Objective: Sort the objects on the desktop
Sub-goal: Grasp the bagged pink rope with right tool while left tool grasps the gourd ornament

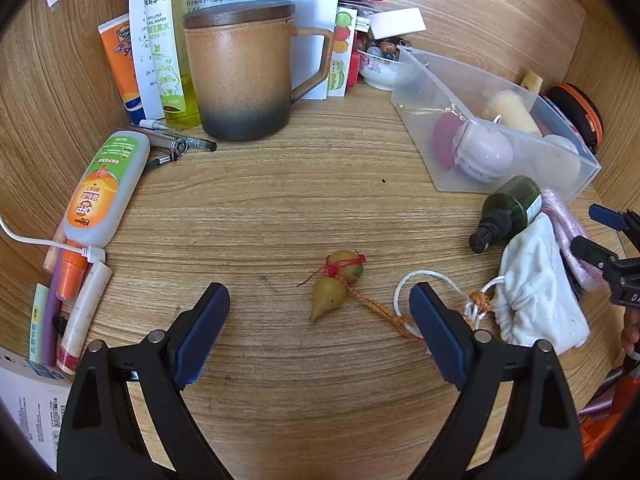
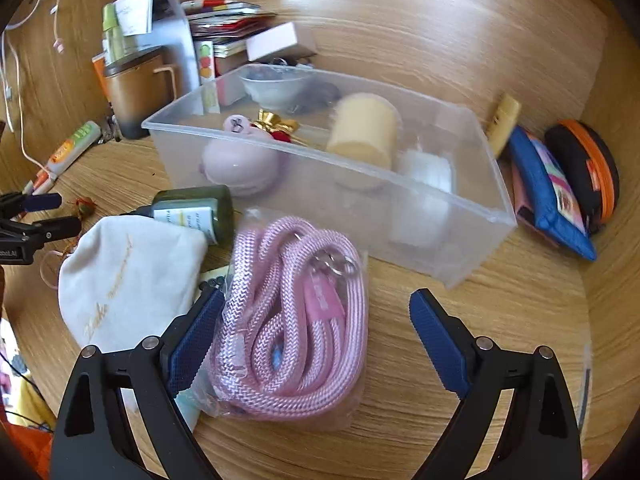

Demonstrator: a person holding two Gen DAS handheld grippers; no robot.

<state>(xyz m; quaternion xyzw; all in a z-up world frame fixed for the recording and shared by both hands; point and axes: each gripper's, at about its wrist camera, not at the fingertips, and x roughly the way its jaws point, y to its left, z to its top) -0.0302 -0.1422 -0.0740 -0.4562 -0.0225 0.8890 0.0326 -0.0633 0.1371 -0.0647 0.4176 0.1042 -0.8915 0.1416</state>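
A small yellow-green gourd charm point(image 1: 337, 284) with red and orange cord lies on the wooden desk, between and just beyond the spread fingertips of my left gripper point(image 1: 320, 300), which is open and holds nothing. My right gripper point(image 2: 316, 304) is open too, and a bagged pink rope strap point(image 2: 292, 316) lies between its fingers, nearer the left pad, not pressed. A clear plastic bin point(image 2: 472, 216) behind it holds a pink round case, a yellow cylinder and white items. The right gripper's fingers point(image 1: 600, 254) show at the right edge of the left wrist view.
A white drawstring pouch point(image 2: 124, 276) and a dark green bottle point(image 2: 200, 210) lie left of the strap. A lidded brown mug point(image 1: 240, 76), lotion bottles, tubes and pens point(image 1: 188, 145) crowd the back left. A stone-filled bowl point(image 1: 380, 68), blue pouch point(image 2: 548, 196) and round black-orange case point(image 2: 588, 172) sit nearby.
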